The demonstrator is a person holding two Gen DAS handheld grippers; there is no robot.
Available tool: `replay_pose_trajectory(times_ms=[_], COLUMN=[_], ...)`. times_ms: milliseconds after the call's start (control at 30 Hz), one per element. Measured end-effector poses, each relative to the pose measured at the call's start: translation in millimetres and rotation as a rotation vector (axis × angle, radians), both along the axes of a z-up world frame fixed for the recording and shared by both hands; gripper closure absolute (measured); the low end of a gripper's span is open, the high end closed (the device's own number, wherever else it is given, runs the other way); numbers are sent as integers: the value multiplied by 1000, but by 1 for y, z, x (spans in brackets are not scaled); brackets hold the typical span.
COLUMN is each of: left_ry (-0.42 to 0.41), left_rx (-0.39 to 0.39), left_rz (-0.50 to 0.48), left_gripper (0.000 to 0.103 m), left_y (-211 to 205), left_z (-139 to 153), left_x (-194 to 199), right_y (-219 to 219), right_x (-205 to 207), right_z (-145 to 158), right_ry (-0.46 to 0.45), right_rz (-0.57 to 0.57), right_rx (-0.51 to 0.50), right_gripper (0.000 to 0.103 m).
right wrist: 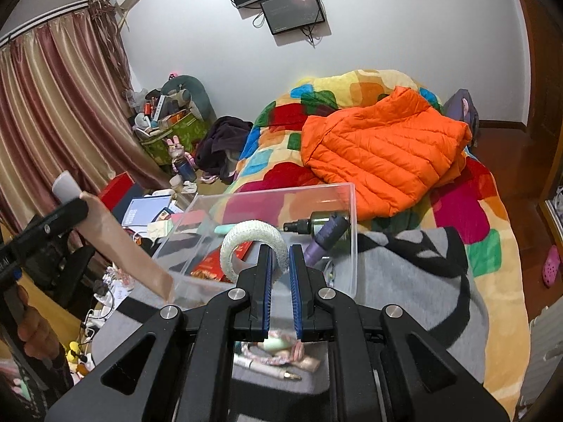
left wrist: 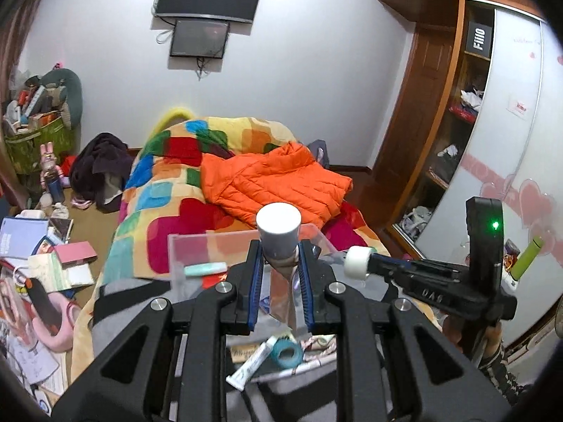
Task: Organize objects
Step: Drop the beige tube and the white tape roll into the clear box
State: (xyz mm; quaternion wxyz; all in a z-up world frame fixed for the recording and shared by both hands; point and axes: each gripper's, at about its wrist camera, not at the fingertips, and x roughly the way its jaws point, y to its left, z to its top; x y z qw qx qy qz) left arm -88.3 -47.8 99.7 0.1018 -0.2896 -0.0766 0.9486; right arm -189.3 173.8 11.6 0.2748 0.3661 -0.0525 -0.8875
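My left gripper (left wrist: 279,251) is shut on a tan tube with a white cap (left wrist: 278,227), held above the clear plastic box (left wrist: 197,242); the tube also shows in the right wrist view (right wrist: 116,235). My right gripper (right wrist: 280,256) is shut on a white tape roll (right wrist: 253,242), held over the clear box (right wrist: 346,211); the roll also shows in the left wrist view (left wrist: 357,262). The box holds a spray bottle (right wrist: 316,223), a purple bottle (right wrist: 325,237) and a mint tube (left wrist: 206,269). A teal tape roll (left wrist: 286,353) and a white tube (left wrist: 251,364) lie on the grey blanket below.
The box stands on a grey blanket (right wrist: 404,274) on a bed with a colourful quilt (right wrist: 281,161) and an orange jacket (right wrist: 383,151). Books and clutter (left wrist: 38,246) cover the floor to the left. A wardrobe (left wrist: 457,123) stands at the right.
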Motion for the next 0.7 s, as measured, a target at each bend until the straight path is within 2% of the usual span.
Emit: replay_pose_trajectory(times_ms=[100,367,600,700], left_ry=[-30,-119,-208,-226], left_rx=[-16,22,34,30], left_rz=[18,44,59,63], left_gripper=[84,84,84,83], left_y=[4,2,-11,-17], left_z=[-10,-55,-83,-89], left_x=[-25,-65,-66,-61], right_y=[-8,-27,-33,-34], right_x=[-10,-30,-30,-27], right_z=[-8,-48,-55,-52], right_ry=[-14,-98,-115,-115], right_rz=[-5,17,56,75], right_rx=[28,115,158,159], right_gripper=[94,94,93,85])
